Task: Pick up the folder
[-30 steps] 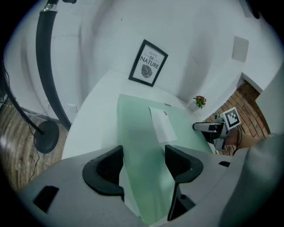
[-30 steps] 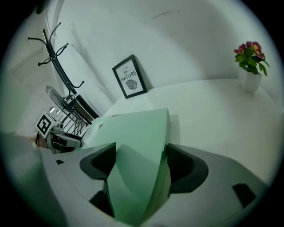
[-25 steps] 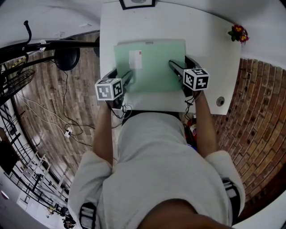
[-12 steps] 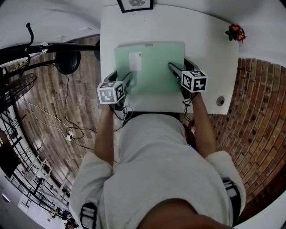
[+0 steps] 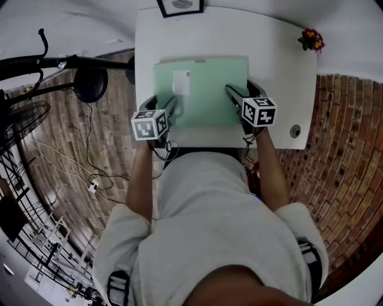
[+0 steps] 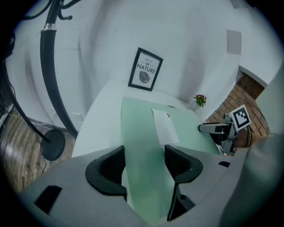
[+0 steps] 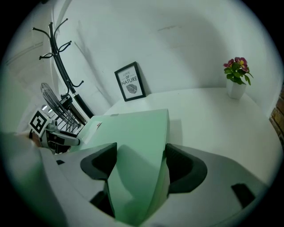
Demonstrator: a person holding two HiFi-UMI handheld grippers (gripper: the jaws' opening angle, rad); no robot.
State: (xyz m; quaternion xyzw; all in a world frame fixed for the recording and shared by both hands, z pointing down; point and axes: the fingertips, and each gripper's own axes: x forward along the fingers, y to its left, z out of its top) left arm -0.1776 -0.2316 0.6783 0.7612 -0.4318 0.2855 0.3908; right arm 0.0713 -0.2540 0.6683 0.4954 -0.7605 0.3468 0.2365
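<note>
A pale green folder (image 5: 203,89) with a white label (image 5: 181,82) is held over the white table (image 5: 278,72), its long sides pinched from both flanks. My left gripper (image 5: 172,107) is shut on its left edge. My right gripper (image 5: 234,94) is shut on its right edge. In the left gripper view the folder (image 6: 146,133) runs out between the jaws of the left gripper (image 6: 144,166), and the right gripper (image 6: 222,129) shows across it. Seen from the right gripper view, the folder (image 7: 133,128) fills the gap of the right gripper (image 7: 141,166) and casts a shadow on the tabletop.
A framed print (image 5: 179,6) stands at the table's far edge. A small flower pot (image 5: 311,40) sits at the far right corner, and a cable hole (image 5: 294,131) is near the right front. A coat stand (image 7: 62,66) and a fan (image 5: 24,113) are left of the table.
Both grippers and the folder have shifted slightly away from the body, toward the table's far side. The grip on both edges is unchanged.
</note>
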